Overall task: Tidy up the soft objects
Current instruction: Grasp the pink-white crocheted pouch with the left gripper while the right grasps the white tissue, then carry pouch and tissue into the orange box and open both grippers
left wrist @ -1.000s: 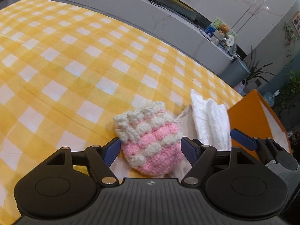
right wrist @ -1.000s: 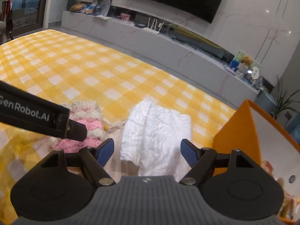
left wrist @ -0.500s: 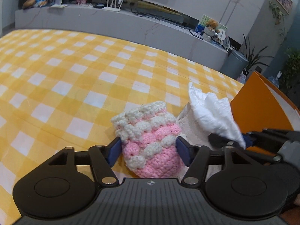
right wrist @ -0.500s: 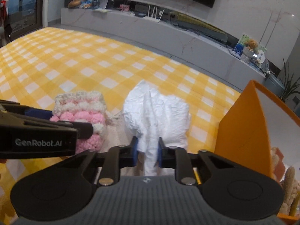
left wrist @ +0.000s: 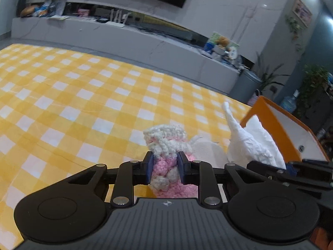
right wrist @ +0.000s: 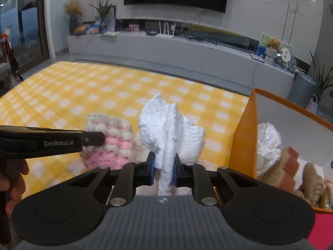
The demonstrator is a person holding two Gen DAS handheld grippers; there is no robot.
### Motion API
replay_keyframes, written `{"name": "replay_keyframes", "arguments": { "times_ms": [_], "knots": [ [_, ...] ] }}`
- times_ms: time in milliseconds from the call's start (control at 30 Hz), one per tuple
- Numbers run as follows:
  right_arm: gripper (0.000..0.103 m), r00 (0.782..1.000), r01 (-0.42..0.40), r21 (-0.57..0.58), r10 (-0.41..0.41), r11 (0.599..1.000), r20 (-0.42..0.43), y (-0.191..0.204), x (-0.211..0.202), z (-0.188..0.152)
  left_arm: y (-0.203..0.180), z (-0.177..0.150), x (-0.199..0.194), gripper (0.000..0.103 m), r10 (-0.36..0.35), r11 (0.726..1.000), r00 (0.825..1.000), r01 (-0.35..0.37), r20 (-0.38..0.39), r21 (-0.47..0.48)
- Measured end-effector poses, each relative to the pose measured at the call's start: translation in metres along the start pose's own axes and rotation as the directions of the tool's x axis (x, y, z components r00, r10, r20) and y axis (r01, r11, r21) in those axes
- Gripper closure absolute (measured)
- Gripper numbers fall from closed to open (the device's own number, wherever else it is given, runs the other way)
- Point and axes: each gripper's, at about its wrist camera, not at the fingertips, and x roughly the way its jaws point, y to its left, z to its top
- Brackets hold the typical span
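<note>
My left gripper [left wrist: 164, 169] is shut on a pink and white crocheted pouch [left wrist: 168, 145] and holds it just above the yellow checked cloth [left wrist: 83, 104]. The pouch also shows in the right wrist view [right wrist: 112, 143], with the left gripper [right wrist: 93, 139] clamped on it. My right gripper [right wrist: 164, 169] is shut on a crumpled white cloth [right wrist: 170, 129], lifted off the table. The white cloth shows in the left wrist view [left wrist: 251, 143] at the right.
An orange box [right wrist: 245, 141] with a white inside stands at the right and holds several soft items, among them a plastic-wrapped bundle [right wrist: 268, 139] and beige plush pieces [right wrist: 312, 183]. A cream cloth [left wrist: 208, 152] lies under the pouch. A grey TV bench [right wrist: 187, 54] runs behind the table.
My left gripper closed on the crocheted pouch and raised it. My right gripper closed on the white cloth and lifted it, bunched, off the table.
</note>
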Motion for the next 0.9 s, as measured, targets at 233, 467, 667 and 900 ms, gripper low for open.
{"name": "replay_keyframes", "arguments": {
  "times_ms": [233,467,667,900],
  "knots": [
    [0.089,1.000,-0.012,0.038,0.011,0.999,0.026,-0.006,-0.036,0.003,-0.005,0.000,-0.021,0.076,-0.014,0.999,1.000,0.013,0.027,0.031],
    [0.089,0.998,-0.038,0.050,0.035,0.998,0.050,-0.014,-0.075,-0.002,-0.003,0.002,-0.063,0.076,-0.070,0.997,0.993,0.073,0.092,-0.024],
    [0.089,0.996,-0.080,0.058,0.079,0.995,0.032,-0.029,-0.102,0.009,-0.017,0.007,-0.086,0.076,-0.136,0.989,0.986,0.141,0.102,-0.044],
    [0.089,0.999,-0.047,0.001,0.047,0.999,0.014,-0.058,-0.146,0.029,-0.074,0.025,-0.098,0.076,-0.235,0.972,0.963,0.229,0.130,0.055]
  ]
}}
